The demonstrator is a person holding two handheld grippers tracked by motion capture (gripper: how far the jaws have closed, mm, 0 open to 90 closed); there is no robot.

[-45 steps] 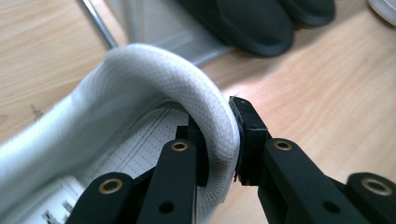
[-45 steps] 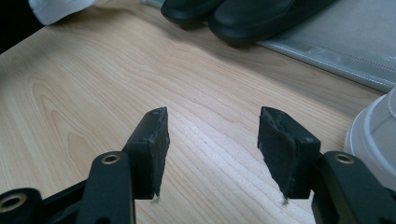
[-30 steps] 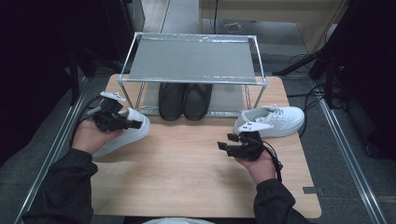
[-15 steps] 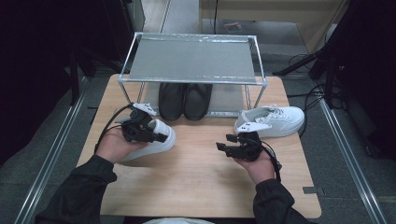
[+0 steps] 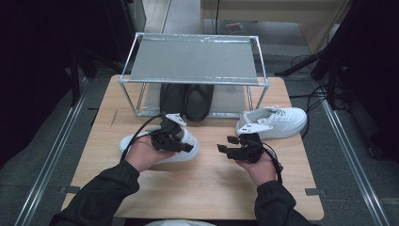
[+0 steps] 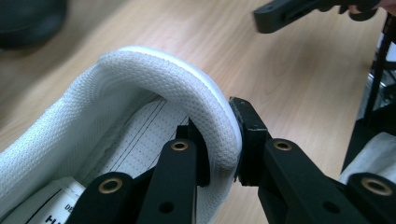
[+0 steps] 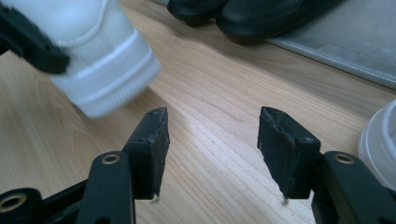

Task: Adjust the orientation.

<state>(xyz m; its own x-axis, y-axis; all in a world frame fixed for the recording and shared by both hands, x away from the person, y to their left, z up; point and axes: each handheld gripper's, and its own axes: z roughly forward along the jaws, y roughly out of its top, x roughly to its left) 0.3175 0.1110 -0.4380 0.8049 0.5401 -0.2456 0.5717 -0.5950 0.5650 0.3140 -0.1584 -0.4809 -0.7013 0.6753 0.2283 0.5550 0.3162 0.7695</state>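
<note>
Left gripper (image 6: 219,144) clamped on padded heel collar of white shoe (image 5: 160,146) left of centre on table (image 5: 207,197), right gripper (image 7: 212,154) wide open on nothing at centre right, second white shoe (image 5: 277,121) beyond it

The person wears dark long sleeves (image 5: 106,188) that reach the wrists. Each hand carries a black gripper: the left gripper (image 5: 186,147) and the right gripper (image 5: 225,147) both bear a pale grey three-cornered plate at 12 o'clock on top, and a black cable loops away from each. Up close, the jaws are flat black bars joined by brass-ringed rivets, ending in blocky, scuffed black pads (image 7: 275,140).
</note>
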